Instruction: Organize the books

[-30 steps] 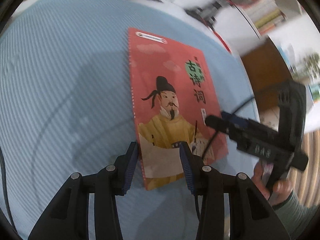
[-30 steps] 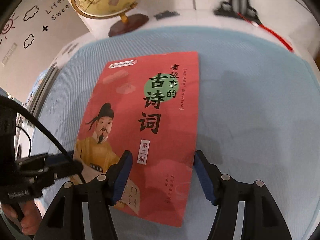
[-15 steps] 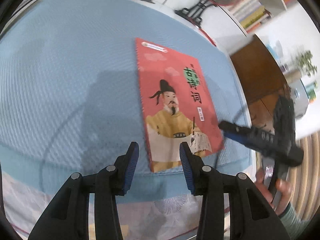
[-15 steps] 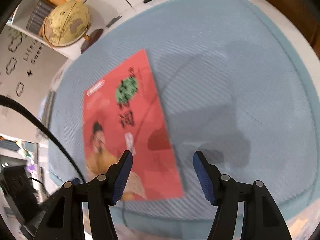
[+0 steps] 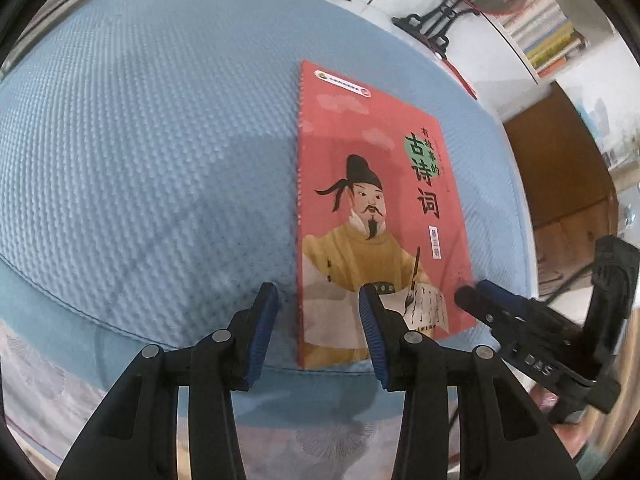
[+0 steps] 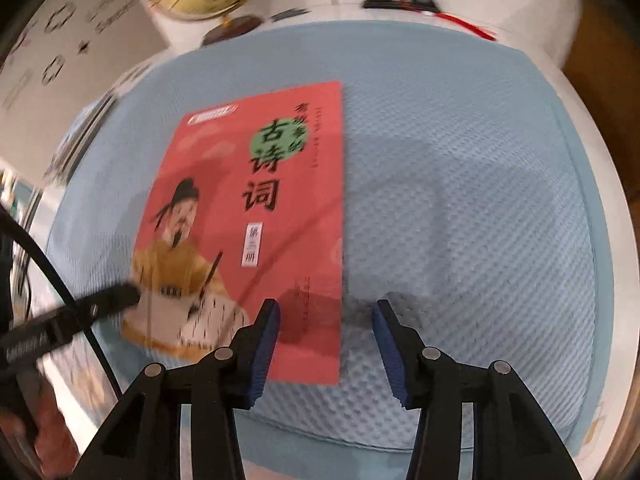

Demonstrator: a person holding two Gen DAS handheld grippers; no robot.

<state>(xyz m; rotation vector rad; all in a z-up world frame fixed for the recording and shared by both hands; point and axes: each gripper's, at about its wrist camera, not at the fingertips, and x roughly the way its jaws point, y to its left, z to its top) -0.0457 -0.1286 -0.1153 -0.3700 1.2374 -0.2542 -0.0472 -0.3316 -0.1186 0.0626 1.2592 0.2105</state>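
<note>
We see the red book [image 5: 376, 216] lying flat, cover up, on the blue mat [image 5: 160, 140], near its front edge. Our left gripper [image 5: 318, 320] hangs over the book's spine corner, jaws part open, gripping nothing. Our right gripper [image 6: 326, 336] has just been closing, jaws straddling the book's right edge near the corner; pads not pressing it.

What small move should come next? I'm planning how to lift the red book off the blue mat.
Probably ease the right gripper down over the red book's near right edge and finish closing. Its jaws have just been narrowing and straddle that edge without pressing it. The book lies flat on the blue mat; the left gripper hangs open above the spine corner.
</note>
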